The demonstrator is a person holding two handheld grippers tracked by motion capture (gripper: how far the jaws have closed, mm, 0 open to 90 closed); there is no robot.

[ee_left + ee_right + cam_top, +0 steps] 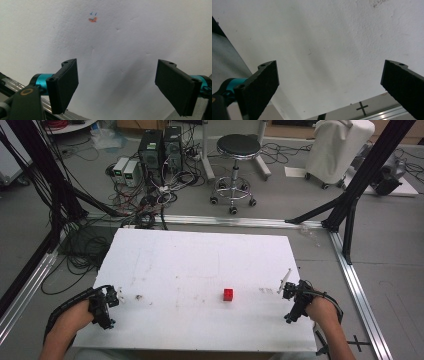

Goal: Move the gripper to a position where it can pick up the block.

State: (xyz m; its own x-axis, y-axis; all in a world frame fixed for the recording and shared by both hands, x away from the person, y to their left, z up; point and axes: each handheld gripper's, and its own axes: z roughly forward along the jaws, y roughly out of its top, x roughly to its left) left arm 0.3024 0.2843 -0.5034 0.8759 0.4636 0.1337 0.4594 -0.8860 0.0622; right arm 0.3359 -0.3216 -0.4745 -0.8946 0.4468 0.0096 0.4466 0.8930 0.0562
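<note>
Small red cube [228, 294] sits on white foam table board [200, 255], near front edge, right of centre. Right gripper [289, 292] nearer, cube to its left; left gripper [111, 299] well apart. Both jaws wide open, empty.

A grey floor [280, 205] held tangled cables [145, 200], 2 computer towers [160, 147] and 1 black stool [237, 150].

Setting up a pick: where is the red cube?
In the high view, the red cube sits on the white table, right of centre near the front edge, closer to the right hand-held gripper.
</note>
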